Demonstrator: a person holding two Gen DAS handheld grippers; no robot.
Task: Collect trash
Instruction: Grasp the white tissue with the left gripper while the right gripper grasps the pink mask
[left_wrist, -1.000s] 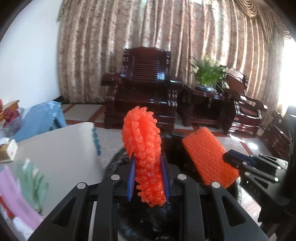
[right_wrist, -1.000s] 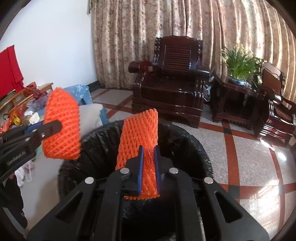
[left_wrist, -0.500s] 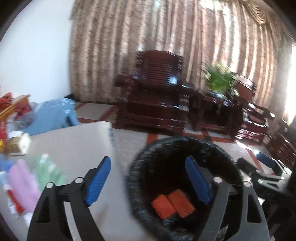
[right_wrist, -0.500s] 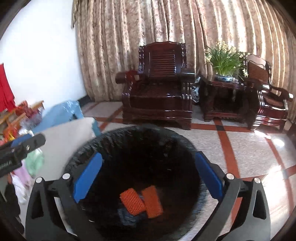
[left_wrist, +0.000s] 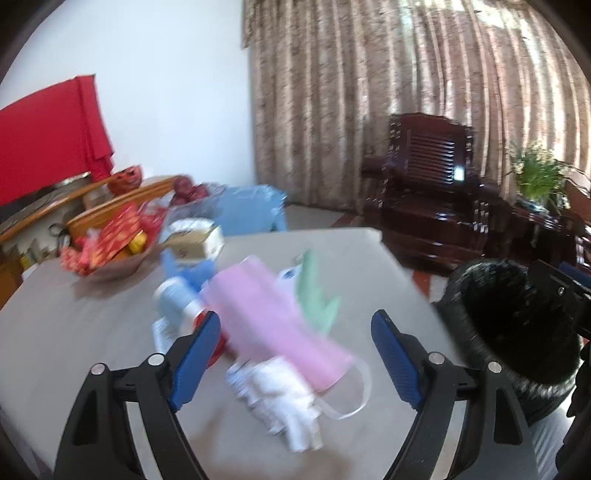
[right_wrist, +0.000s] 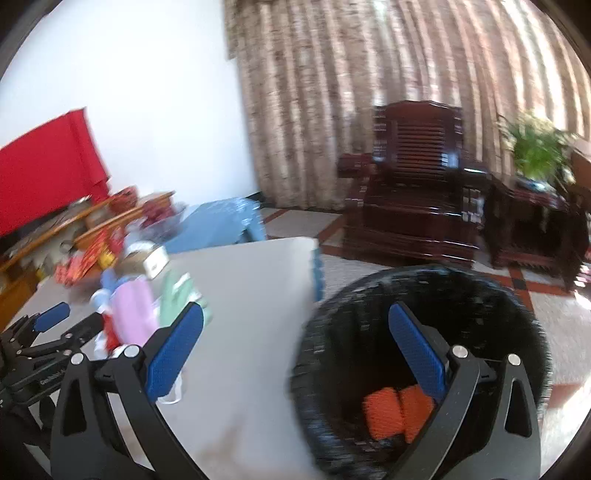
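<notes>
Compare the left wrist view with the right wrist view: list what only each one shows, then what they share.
Only the left wrist view shows the crumpled white tissue lying just ahead of the open left gripper, and the pink mask's white ear loop.

Only the right wrist view shows the two orange foam nets at the bottom of the black bin, seen past the open, empty right gripper.

Both show the grey table, the pink mask, the green scrap, the bin, the blue stool and the wooden armchair.

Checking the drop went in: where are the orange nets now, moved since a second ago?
Yes. The orange nets left both grippers and now lie inside the black bin.
</notes>
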